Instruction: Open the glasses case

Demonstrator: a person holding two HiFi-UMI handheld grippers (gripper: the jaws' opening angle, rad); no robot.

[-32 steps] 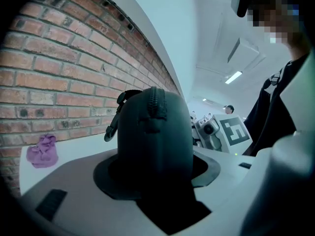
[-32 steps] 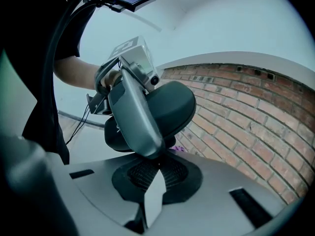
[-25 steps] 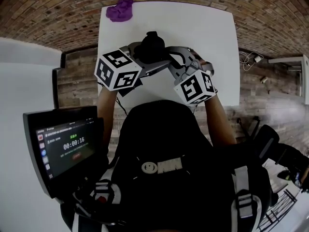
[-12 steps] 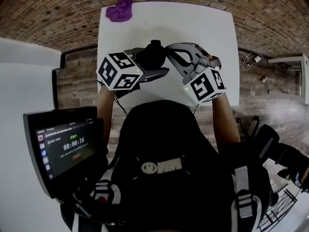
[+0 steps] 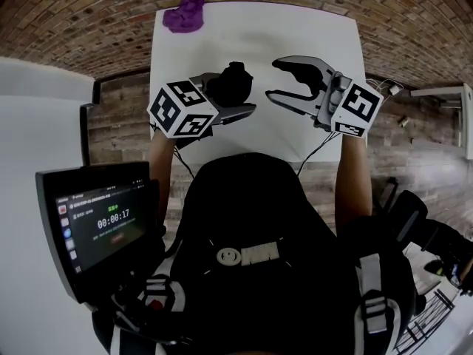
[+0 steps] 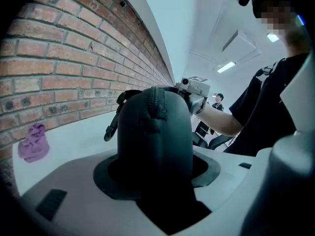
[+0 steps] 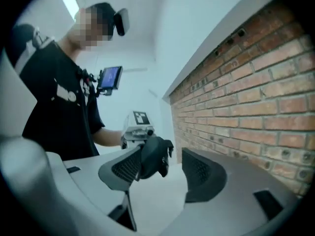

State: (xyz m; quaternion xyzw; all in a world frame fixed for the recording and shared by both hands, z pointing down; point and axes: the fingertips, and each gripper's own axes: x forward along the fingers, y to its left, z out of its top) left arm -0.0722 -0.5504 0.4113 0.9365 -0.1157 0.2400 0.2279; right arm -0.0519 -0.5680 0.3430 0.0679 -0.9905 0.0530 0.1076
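At centre frame the left gripper (image 6: 155, 170) clamps a dark case (image 6: 155, 134), its zip (image 6: 156, 102) facing the camera. A brick wall (image 6: 69, 68) fills the upper left. A purple cloth (image 6: 33, 142) lies lower left on the white table (image 6: 78, 139).

Cool, even indoor light, a ceiling strip lamp (image 6: 226, 67) glowing in the left gripper view. Fisheye bends every edge, corners vignette dark. The white table (image 5: 325, 35) glares softly; the glasses case (image 6: 155, 132) reads near-black, detail lost.
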